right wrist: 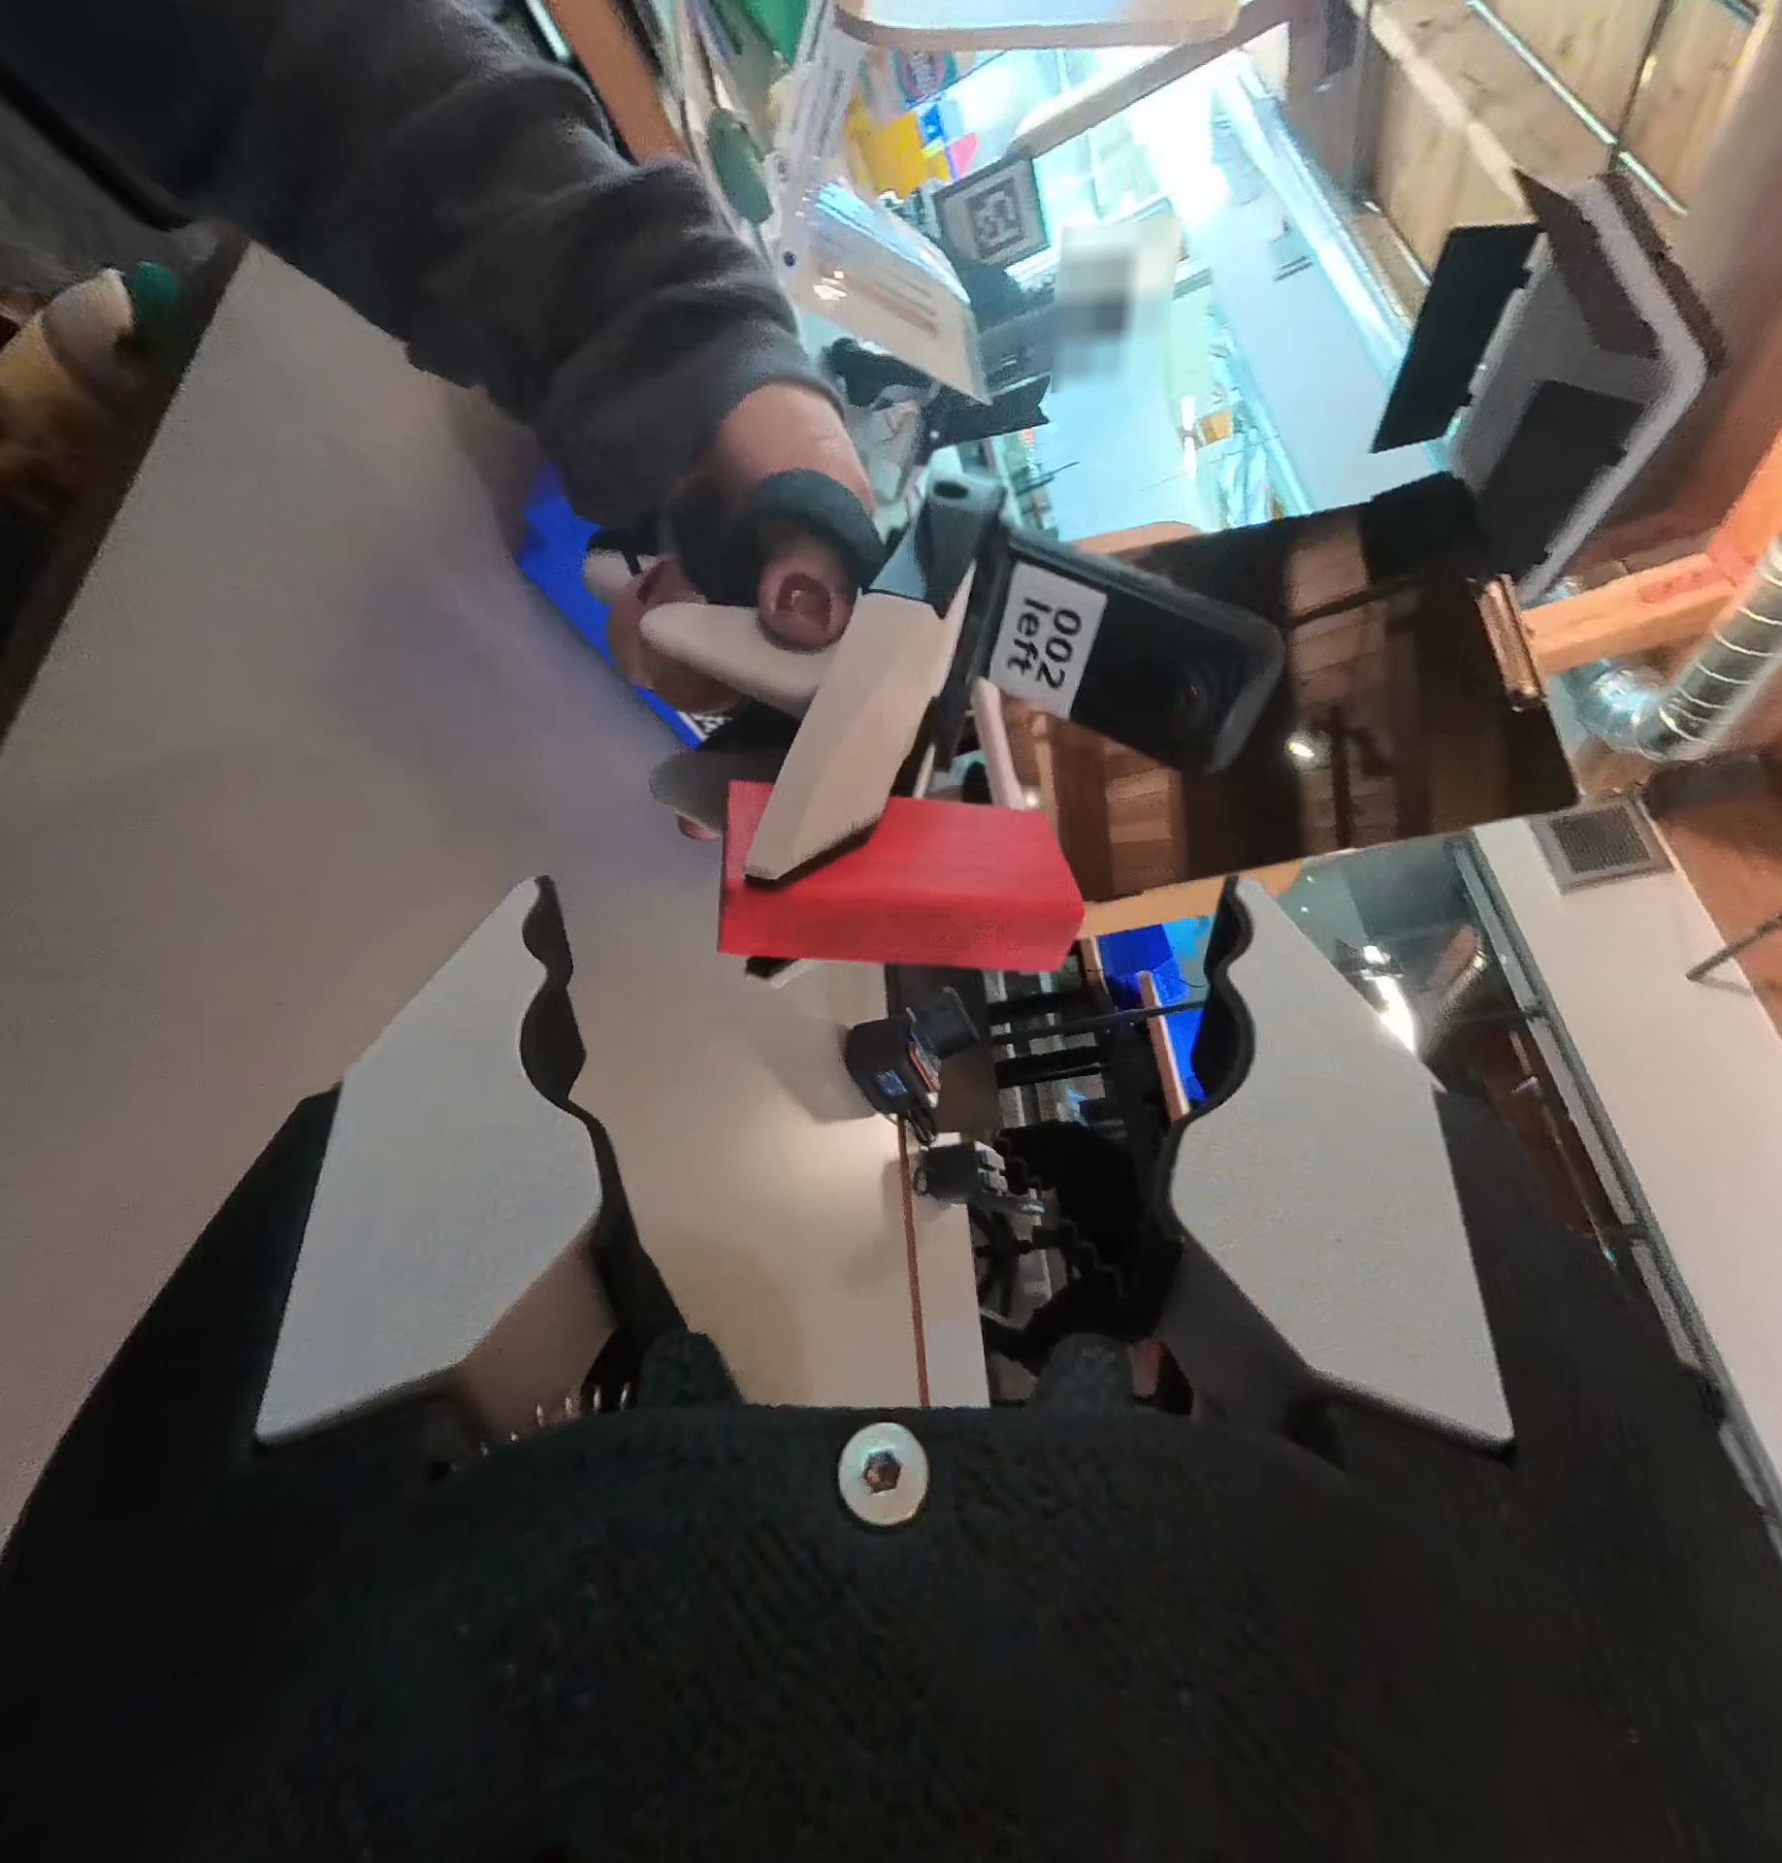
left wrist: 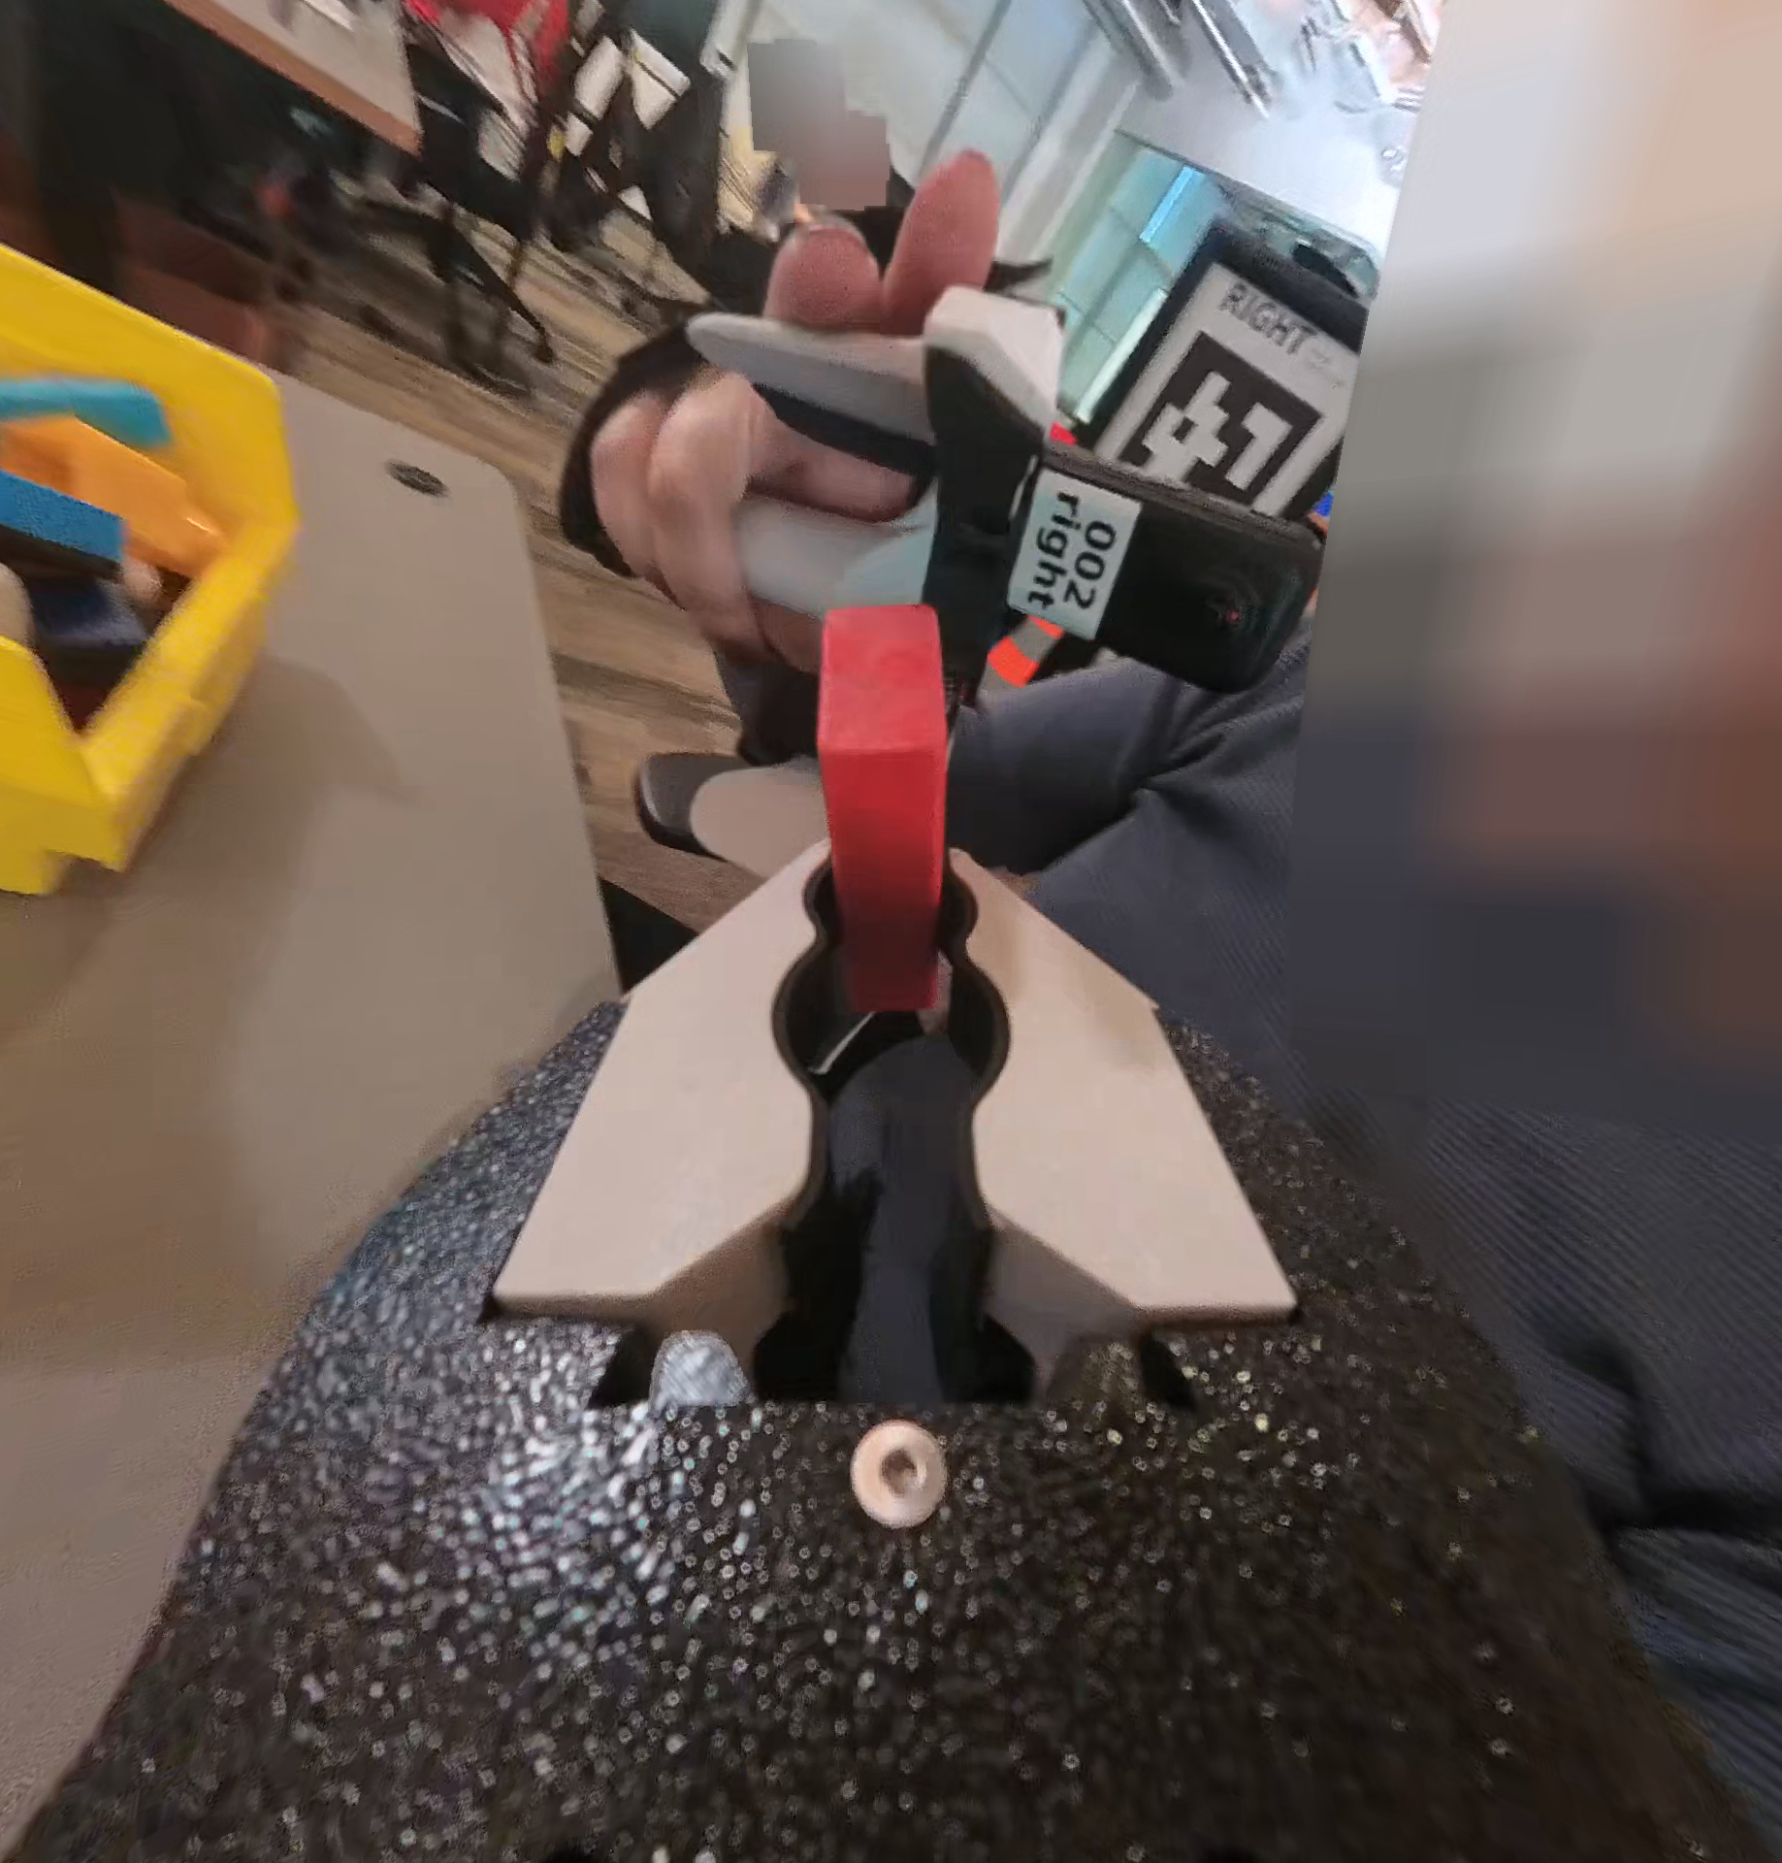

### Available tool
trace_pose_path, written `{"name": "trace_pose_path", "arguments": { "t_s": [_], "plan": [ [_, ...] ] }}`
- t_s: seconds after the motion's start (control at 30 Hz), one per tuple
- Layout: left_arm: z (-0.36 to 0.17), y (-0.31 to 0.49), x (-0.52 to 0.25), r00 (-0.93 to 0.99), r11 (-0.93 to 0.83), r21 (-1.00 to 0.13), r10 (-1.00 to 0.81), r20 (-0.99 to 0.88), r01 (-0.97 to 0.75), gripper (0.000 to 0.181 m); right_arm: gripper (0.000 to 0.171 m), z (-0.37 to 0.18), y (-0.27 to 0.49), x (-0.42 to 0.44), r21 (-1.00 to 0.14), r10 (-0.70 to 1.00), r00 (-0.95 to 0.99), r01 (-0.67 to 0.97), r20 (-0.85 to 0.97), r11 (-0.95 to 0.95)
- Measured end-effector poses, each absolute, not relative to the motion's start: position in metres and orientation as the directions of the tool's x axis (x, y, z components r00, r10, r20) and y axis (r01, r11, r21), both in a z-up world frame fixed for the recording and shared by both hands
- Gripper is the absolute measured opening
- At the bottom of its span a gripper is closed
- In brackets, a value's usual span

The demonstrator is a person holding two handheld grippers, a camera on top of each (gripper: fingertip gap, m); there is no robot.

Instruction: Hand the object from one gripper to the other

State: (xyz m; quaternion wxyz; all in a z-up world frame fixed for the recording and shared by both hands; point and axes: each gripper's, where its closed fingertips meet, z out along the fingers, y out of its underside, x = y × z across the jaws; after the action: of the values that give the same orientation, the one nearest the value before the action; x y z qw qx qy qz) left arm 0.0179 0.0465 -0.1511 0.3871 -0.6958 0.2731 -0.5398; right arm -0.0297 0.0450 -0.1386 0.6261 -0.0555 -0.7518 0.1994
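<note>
Above a pale table (right wrist: 262,655), the left gripper (left wrist: 881,907) clamps a red block (left wrist: 881,806); the right gripper (right wrist: 886,993), jaws spread wide and empty, faces it.

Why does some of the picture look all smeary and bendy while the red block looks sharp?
In the left wrist view, the red block and the left gripper shut on it are sharp, while the yellow bin and the room behind smear with motion. In the right wrist view, the wide lens bends the table edges, the right gripper stands open, and the background is blurred.
</note>
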Motion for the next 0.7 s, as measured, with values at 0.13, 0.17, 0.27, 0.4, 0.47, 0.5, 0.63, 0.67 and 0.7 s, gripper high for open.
{"name": "trace_pose_path", "arguments": {
  "t_s": [0.13,0.17,0.27,0.4,0.47,0.5,0.63,0.67,0.7],
  "plan": [
    [-0.158,0.041,0.025,0.233,-0.574,-0.819,-0.797,0.558,0.0,0.015,0.106,-0.151,0.039,-0.032,-0.354,0.308,-0.255,-0.162,0.917,0.921],
    [-0.158,0.041,0.025,0.232,-0.573,-0.819,-0.797,0.557,-0.002,0.016,0.099,-0.153,0.038,-0.032,-0.356,0.307,-0.264,-0.165,0.915,0.92],
    [-0.161,0.04,0.025,0.247,-0.567,-0.824,-0.801,0.545,-0.021,0.016,0.079,-0.152,0.039,-0.031,-0.365,0.314,-0.26,-0.176,0.913,0.914],
    [-0.157,0.04,0.029,0.217,-0.556,-0.831,-0.812,0.543,-0.003,0.017,0.072,-0.148,0.039,-0.028,-0.444,0.383,-0.29,-0.184,0.877,0.877],
    [-0.149,0.048,0.026,0.238,-0.529,-0.846,-0.816,0.527,0.059,0.027,0.072,-0.143,0.045,-0.028,-0.516,0.456,-0.298,-0.168,0.839,0.84],
    [-0.144,0.055,0.022,0.269,-0.504,-0.859,-0.818,0.509,0.094,0.057,0.072,-0.139,0.048,-0.029,-0.571,0.511,-0.299,-0.162,0.806,0.805],
    [-0.14,0.083,-0.007,0.563,-0.178,-0.984,-0.813,0.149,0.005,0.126,0.072,-0.127,0.07,-0.034,-0.818,0.755,-0.338,-0.093,0.562,0.567],
    [-0.14,0.09,-0.016,0.647,-0.063,-0.994,-0.763,-0.012,-0.092,0.131,0.072,-0.129,0.072,-0.034,-0.876,0.798,-0.388,-0.056,0.462,0.479],
    [-0.141,0.096,-0.025,0.7,0.042,-0.976,-0.69,-0.184,-0.216,0.131,0.071,-0.134,0.069,-0.032,-0.926,0.821,-0.461,-0.003,0.337,0.379]
  ]
}}
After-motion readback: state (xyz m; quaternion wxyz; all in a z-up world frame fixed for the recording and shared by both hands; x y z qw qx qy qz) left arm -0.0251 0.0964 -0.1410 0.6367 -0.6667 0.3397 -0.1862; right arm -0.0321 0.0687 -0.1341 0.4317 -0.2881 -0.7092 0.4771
